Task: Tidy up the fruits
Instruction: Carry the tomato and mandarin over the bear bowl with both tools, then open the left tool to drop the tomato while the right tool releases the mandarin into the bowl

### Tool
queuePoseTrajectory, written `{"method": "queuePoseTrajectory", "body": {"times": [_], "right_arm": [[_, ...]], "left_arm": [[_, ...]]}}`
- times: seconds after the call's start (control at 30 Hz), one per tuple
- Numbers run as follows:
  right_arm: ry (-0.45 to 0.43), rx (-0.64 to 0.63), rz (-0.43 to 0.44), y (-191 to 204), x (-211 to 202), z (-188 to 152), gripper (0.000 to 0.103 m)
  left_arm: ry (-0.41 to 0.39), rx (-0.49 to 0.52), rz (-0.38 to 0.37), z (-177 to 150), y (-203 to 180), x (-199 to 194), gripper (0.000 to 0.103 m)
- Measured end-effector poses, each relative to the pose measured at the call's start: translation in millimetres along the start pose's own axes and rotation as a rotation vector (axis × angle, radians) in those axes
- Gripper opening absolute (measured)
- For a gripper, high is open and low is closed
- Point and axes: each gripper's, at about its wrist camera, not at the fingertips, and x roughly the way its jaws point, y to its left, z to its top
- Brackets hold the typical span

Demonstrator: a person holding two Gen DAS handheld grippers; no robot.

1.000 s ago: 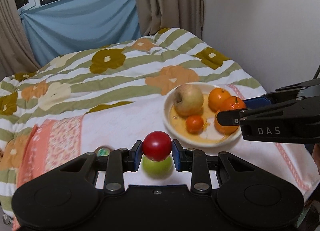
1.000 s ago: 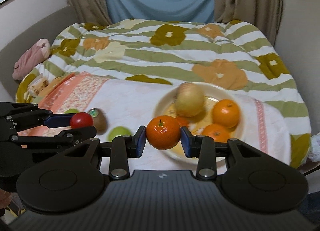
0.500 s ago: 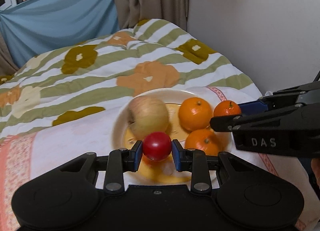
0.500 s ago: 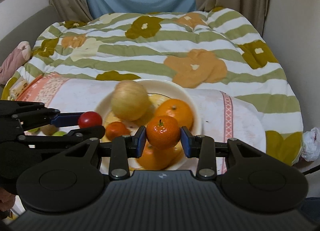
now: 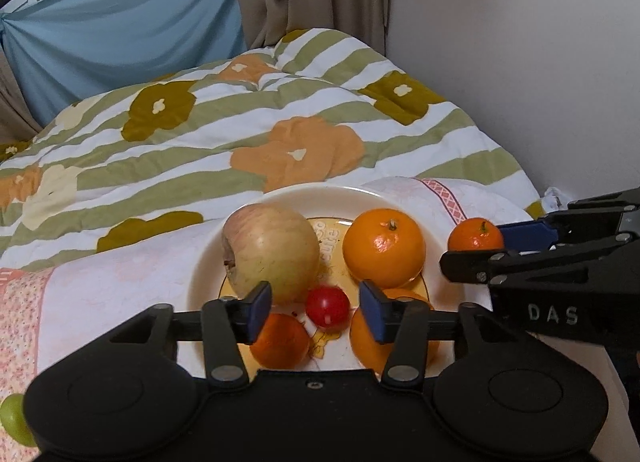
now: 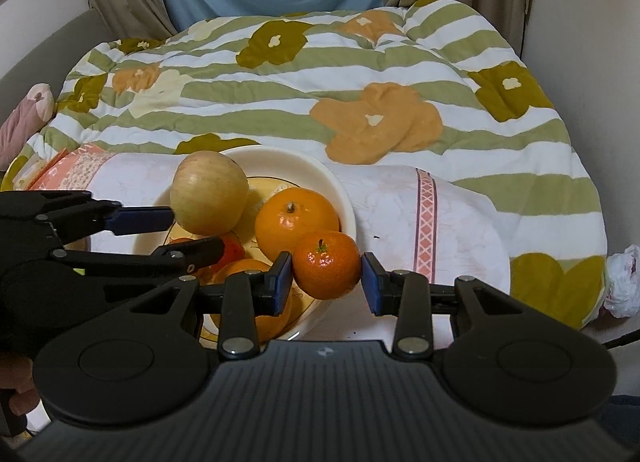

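A cream plate (image 5: 208,258) on the bed holds a pale apple (image 5: 270,252), a large orange (image 5: 384,248) and smaller oranges (image 5: 280,340). My left gripper (image 5: 316,308) is open over the plate; a small red tomato (image 5: 327,307) sits free between its blue pads. My right gripper (image 6: 326,284) is shut on a small mandarin (image 6: 326,264), held at the plate's (image 6: 348,214) right rim. It also shows in the left wrist view (image 5: 475,235). The left gripper (image 6: 172,234) reaches in from the left beside the apple (image 6: 208,192).
A flowered striped quilt (image 6: 360,74) covers the bed, with a white-pink cloth (image 6: 424,214) under the plate. A green fruit (image 5: 12,420) lies at the lower left. A wall stands close on the right; curtains hang behind. A pink soft toy (image 6: 24,118) lies far left.
My left gripper opened and let go of the red tomato, which now rests on the plate. Both grippers moved closer over the plate; the right still holds the mandarin.
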Motion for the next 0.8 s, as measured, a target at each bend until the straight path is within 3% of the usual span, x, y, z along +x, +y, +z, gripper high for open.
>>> {"method": "queuePoseTrajectory", "body": {"times": [0.1, 0.13, 0.4, 0.53, 0.8], "right_arm": [[-0.004, -0.003, -0.003, 0.1, -3.4, -0.1, 0.052], [-0.008, -0.005, -0.003, 0.5, -4.9, -0.2, 0.052], [-0.022, 0.002, 0.002, 6.7, 4.3, -3.0, 0.052], [-0.017, 0.017, 0.02, 11.8, 10.3, -6.5, 0.052], [-0.024, 0.044, 0.012, 8.8, 17.8, -11.8, 0.052]], "left_arm": [[-0.011, -0.019, 0.015, -3.1, 3.9, -6.2, 0.08], [-0.019, -0.023, 0.02, -4.3, 5.3, -9.5, 0.082], [-0.026, -0.05, 0.062, -13.0, 14.8, -23.5, 0.083], [-0.022, -0.054, 0.091, -21.2, 19.0, -25.1, 0.099], [-0.001, -0.073, 0.108, -31.8, 23.3, -26.7, 0.099]]}}
